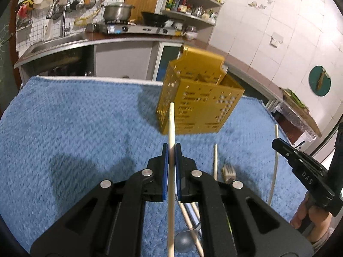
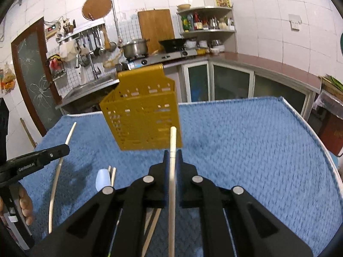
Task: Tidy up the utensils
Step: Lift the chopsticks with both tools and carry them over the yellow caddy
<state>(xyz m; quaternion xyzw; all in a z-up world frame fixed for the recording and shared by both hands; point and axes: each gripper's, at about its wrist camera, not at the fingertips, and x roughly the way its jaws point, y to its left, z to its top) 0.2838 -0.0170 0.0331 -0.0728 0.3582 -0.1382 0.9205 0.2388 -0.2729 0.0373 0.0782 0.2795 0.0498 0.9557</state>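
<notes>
Black-armed and blue-padded, the left tool [image 1: 171, 150] is clamped on a pale chopstick [image 1: 171, 171] that sticks out toward the far side. The right tool [image 2: 173, 156] is likewise closed on a second chopstick [image 2: 172, 171]; no earlier view shows how it got there. Beneath and just beside them, on the blue towel [image 1: 75, 128] covering the counter, lie the utensils not yet sorted: a fork [image 1: 229, 171], a metal spoon [image 1: 184, 242], a white spoon [image 2: 103, 178] and more loose chopsticks [image 1: 215, 160]. Farther off, roughly centre, stands the yellow perforated utensil holder [image 1: 197, 98]; what its compartments contain I cannot tell. By my reading the job is early: two sticks lifted, nothing visibly dropped in, several pieces left.
</notes>
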